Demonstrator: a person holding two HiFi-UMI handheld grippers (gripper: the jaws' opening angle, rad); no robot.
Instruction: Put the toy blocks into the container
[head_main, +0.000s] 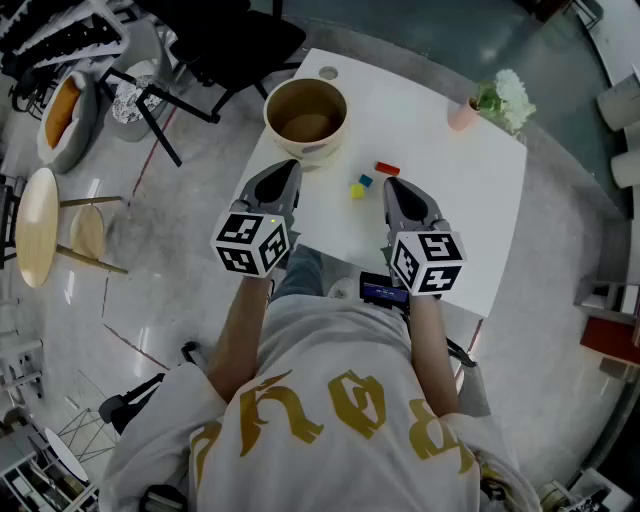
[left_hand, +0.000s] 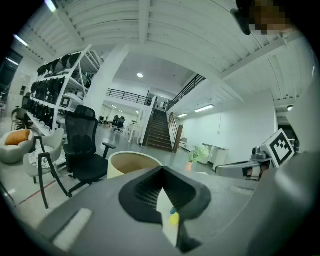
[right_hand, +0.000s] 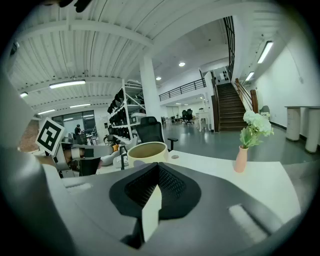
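Note:
Three small toy blocks lie on the white table (head_main: 470, 200): a red block (head_main: 387, 168), a blue block (head_main: 366, 181) and a yellow block (head_main: 357, 190). The round cream container (head_main: 306, 118) stands at the table's far left and looks empty. My left gripper (head_main: 288, 165) is shut and holds nothing, just left of the blocks and near the container. My right gripper (head_main: 393, 183) is shut and empty, right beside the blocks. In the left gripper view the yellow block (left_hand: 173, 218) and blue block (left_hand: 173, 210) show through the slit beneath the shut left gripper (left_hand: 161, 175). The right gripper (right_hand: 157, 172) points toward the container (right_hand: 147, 150).
A pink vase with white flowers (head_main: 500, 100) stands at the table's far right corner. A black office chair (head_main: 235, 45) sits beyond the container, and a wooden stool (head_main: 40, 225) stands to the left. A phone (head_main: 383, 291) lies at the table's near edge.

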